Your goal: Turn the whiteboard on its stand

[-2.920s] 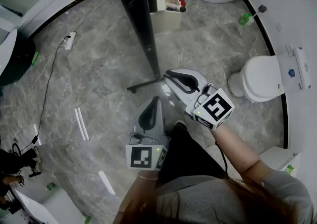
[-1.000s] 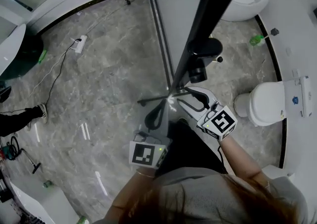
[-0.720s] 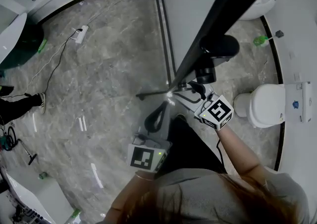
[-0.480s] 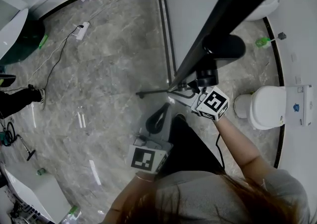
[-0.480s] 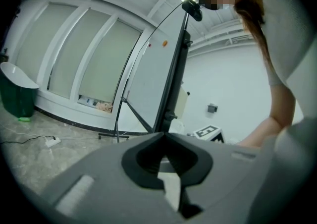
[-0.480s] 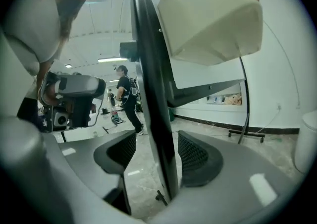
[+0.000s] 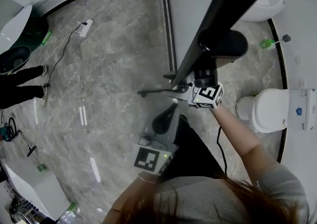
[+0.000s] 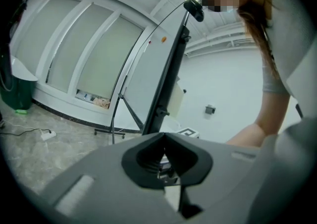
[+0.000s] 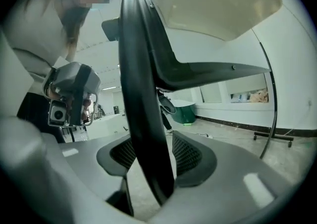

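The whiteboard (image 7: 195, 0) hangs on its black stand (image 7: 167, 25), and its black frame edge (image 7: 218, 10) runs diagonally down to a round black knob (image 7: 223, 44). My right gripper (image 7: 184, 89) is at the lower end of that edge. In the right gripper view the frame (image 9: 141, 94) stands between the pads, which have just been closing and lie against it on both sides. My left gripper (image 7: 167, 114) hangs lower, apart from the board, jaws together with nothing in them (image 8: 164, 136). The board (image 8: 143, 79) stands ahead of it.
A toilet (image 7: 270, 111) stands at the right and another white fixture (image 7: 267, 5) behind the board. A power strip (image 7: 85, 27) with its cable lies on the marble floor. A person's legs (image 7: 22, 86) are at the left, near a dark green bin (image 7: 29, 25).
My right gripper has moved up and left onto the board's frame edge beneath the knob. The left gripper has stayed about where it was. A person has stepped further in at the left.
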A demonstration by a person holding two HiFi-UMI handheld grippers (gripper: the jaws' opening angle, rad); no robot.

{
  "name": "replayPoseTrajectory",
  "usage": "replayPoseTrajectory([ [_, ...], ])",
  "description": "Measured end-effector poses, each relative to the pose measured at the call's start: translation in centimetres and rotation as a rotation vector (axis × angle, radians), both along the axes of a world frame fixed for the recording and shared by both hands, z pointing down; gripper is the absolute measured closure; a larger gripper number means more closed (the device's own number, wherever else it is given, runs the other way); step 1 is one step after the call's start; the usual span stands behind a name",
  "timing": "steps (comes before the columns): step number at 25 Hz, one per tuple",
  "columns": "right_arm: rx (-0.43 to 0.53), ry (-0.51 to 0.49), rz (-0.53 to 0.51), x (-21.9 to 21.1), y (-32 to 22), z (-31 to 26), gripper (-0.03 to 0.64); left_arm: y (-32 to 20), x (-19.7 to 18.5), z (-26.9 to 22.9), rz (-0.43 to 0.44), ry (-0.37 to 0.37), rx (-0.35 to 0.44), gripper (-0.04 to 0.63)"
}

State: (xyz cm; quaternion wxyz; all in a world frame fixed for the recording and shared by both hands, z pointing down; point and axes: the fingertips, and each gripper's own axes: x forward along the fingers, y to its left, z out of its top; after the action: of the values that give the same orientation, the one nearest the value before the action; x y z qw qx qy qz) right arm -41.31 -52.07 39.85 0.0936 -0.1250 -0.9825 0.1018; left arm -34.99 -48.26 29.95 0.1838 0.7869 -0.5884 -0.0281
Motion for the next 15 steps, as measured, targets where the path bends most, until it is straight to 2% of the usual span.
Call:
replayPoseTrajectory([
  [10,-0.073,-0.028,-0.086,-0.5,0.0,1.7,0.436,1.8,1.8,1.7,-0.01,0.013,-0.05,0.595],
  [13,-0.055,-0.059,-0.103,-0.5,0.3,1.2,0.433,2.0,1.9,2.4,-0.029,0.012,-0.06,0.595],
  [14,-0.029,-0.061,-0.113,-0.5,0.4,1.2,0.462,1.9,1.8,2.8,-0.041,0.022,-0.065,0.595],
  [15,0.002,-0.06,-0.125,-0.4,0.6,1.2,0.52,1.7,1.7,3.1,-0.053,0.035,-0.07,0.595],
])
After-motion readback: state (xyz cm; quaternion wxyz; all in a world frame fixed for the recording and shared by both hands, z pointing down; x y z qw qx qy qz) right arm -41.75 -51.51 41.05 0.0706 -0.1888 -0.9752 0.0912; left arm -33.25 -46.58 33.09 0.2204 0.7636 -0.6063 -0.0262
